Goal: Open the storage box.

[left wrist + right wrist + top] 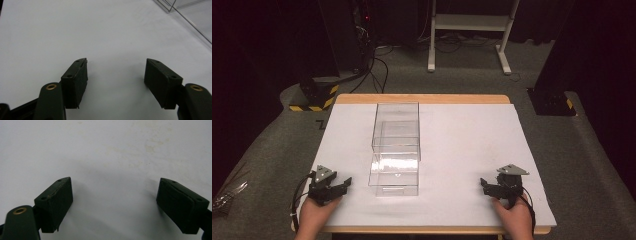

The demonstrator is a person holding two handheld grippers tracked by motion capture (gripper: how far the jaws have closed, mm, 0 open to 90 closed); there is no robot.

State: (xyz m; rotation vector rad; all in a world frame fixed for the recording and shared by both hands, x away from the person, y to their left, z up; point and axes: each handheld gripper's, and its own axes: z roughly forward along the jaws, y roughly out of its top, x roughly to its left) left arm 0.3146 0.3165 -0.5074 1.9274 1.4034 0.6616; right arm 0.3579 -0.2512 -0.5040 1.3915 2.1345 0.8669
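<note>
— Grey carpet (272, 150) ran round the table (422, 99), and dark curtains closed off both sides. What sat farther back?

— At twelve o'clock stood a white stand (469, 30) with cables (379, 70) on the floor near it; at ten and two o'clock were black bases, the left one (314, 97) edged with yellow-black stripes.

— And the table itself?

— Wood-edged, with a white sheet (472, 145) covering nearly all of it. The sheet showed faint yellowish stains (147, 147) in the right gripper view.

— Anything on it?

— One clear box (395, 150), a little left of centre, running from the middle toward six o'clock. It looked like an outer case with a drawer part pulled out toward the person, but the walls were too see-through to be sure. One corner of it sat at one o'clock in the left gripper view (175, 10).

— The tools?

— The left gripper (346, 184) rested at seven o'clock, pointing toward the box, near it but apart. Its jaws stood wide apart with only bare sheet between them. The right gripper (483, 184) lay at five o'clock, well apart from the box, jaws likewise spread wide and holding nothing.

— Hands?

— A left hand (314, 215) and right hand (514, 215) gripped them from the near edge.
</note>
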